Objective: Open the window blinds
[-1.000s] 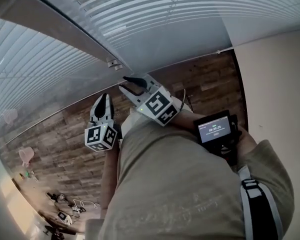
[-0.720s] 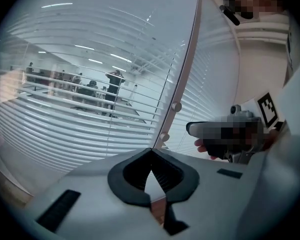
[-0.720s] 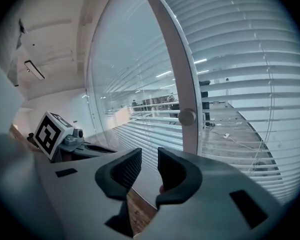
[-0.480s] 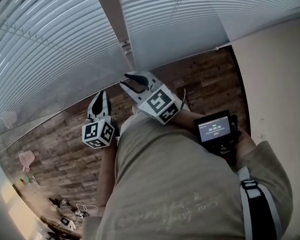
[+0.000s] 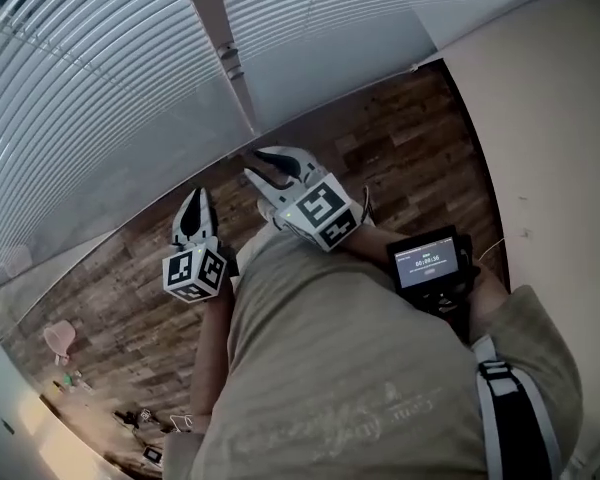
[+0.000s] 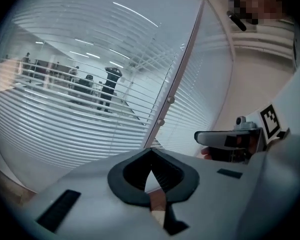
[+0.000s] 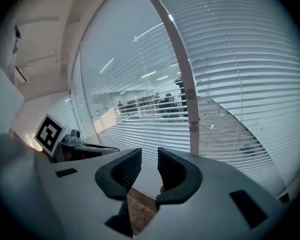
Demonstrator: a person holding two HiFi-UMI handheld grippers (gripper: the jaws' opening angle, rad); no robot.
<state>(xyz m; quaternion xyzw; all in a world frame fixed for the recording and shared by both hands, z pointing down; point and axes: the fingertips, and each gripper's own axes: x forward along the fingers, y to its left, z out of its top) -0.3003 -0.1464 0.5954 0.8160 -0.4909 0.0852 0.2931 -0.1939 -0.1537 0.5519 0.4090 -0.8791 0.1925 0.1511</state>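
Ahead of the fingers of the left gripper and the right gripper, the blinds wall off the whole front. An upright post divides them. Open air lies between tips and slats and below, down to the floor. A wall closes the far right.

White blinds of thin horizontal slats fill the top and upper left of the head view. They hang lowered and flat against the glass in two panels. Gaps between the level slats show the room behind.
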